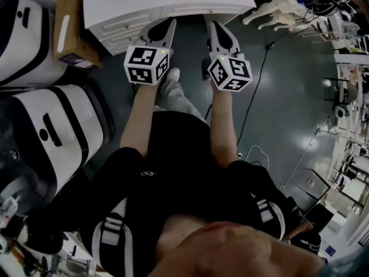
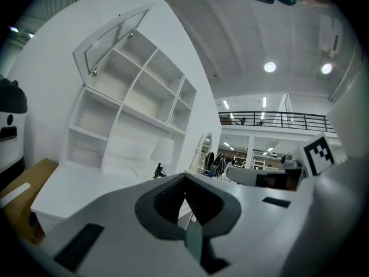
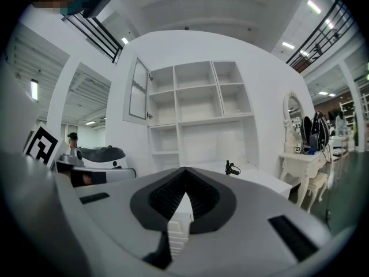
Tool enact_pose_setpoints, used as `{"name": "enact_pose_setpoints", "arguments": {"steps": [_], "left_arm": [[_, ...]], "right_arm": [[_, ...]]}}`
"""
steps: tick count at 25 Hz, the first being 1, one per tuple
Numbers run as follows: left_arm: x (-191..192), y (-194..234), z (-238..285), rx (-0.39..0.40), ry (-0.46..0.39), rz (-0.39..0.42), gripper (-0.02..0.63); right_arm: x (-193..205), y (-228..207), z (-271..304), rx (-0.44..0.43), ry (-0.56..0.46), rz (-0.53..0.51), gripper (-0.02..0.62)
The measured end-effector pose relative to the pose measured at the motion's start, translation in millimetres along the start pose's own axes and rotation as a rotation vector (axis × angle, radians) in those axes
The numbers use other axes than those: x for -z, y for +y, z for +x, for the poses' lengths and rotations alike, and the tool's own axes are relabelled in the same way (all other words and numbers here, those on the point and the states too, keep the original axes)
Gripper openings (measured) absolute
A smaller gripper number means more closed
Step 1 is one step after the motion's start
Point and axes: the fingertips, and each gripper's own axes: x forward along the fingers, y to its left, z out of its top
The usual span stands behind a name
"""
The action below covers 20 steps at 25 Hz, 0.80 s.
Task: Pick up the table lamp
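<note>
Small table lamp (image 2: 163,151), white shade on a thin dark stand, is on the white desk (image 2: 75,183). Its shade is hard to see against the white wall. Left gripper (image 2: 185,176) and right gripper (image 3: 185,169) have jaws fully closed and hold nothing.

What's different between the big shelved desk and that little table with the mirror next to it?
The shelved desk is boxy, topped by square cubbies with one glass door swung open; the dressing table is topped by an oval mirror. The desk has drawers below; the dressing table stands on curved legs. Both are white.
</note>
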Motion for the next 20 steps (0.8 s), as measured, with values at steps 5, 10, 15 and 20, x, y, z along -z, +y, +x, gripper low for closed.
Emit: {"name": "enact_pose_setpoints", "arguments": {"steps": [5, 10, 15, 20], "left_arm": [[0, 2, 31, 0.022, -0.004, -0.053, 0.008], [4, 7, 69, 0.016, 0.017, -0.042, 0.009], [-1, 22, 114, -0.002, 0.053, -0.006, 0.009], [-5, 27, 164, -0.008, 0.06, 0.007, 0.009]], "right_arm": [[7, -32, 17, 0.019, 0.017, 0.018, 0.017], [14, -72, 45, 0.038, 0.03, 0.065, 0.017], [25, -102, 81, 0.039, 0.042, 0.125, 0.017], [23, -149, 103, 0.067, 0.041, 0.154, 0.017]]}}
